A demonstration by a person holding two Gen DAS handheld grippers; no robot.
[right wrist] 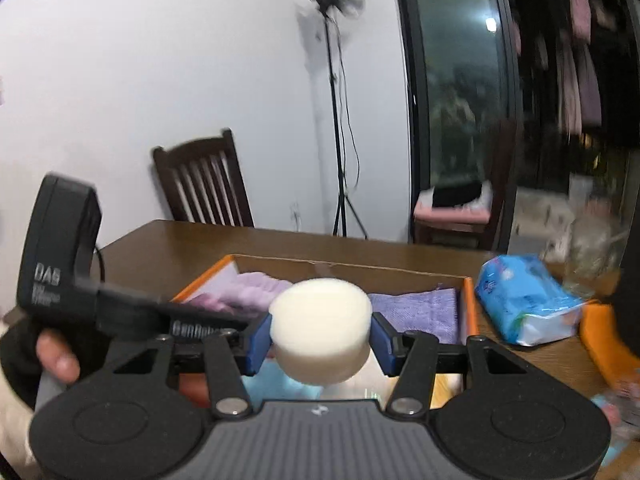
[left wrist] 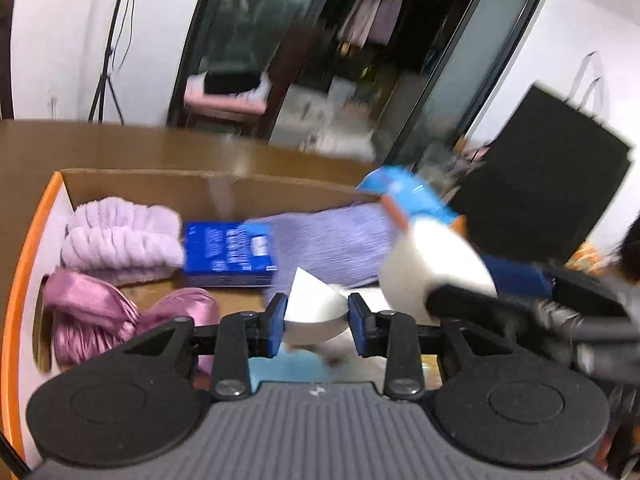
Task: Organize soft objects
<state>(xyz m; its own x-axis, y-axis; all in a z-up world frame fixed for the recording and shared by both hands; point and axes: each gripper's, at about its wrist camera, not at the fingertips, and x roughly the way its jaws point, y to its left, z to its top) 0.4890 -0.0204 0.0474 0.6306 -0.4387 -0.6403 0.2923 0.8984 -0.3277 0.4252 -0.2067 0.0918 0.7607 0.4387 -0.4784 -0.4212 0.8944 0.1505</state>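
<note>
Holding, right tool (right wrist: 320,342): it is gripping a white foam puck (right wrist: 320,328) between its blue pads, at lower centre of the right wrist view.
Left tool (left wrist: 317,320): its pads are pressing on a white half-round foam piece (left wrist: 314,308), lower centre of the left wrist view.
Box: an orange-edged cardboard box (left wrist: 140,184) is sitting on the brown bench (right wrist: 280,244), behind both tools.
Box contents: lilac fluffy cloth (left wrist: 120,236) at upper left, pink satin piece (left wrist: 92,312) at lower left, dark blue packet (left wrist: 228,252) in the middle, purple towel (left wrist: 328,240) to the right.
Outside box: a light blue soft pack (right wrist: 528,300) is lying on the bench, just beside the box's right wall.
Blur: both views are smearing.
</note>
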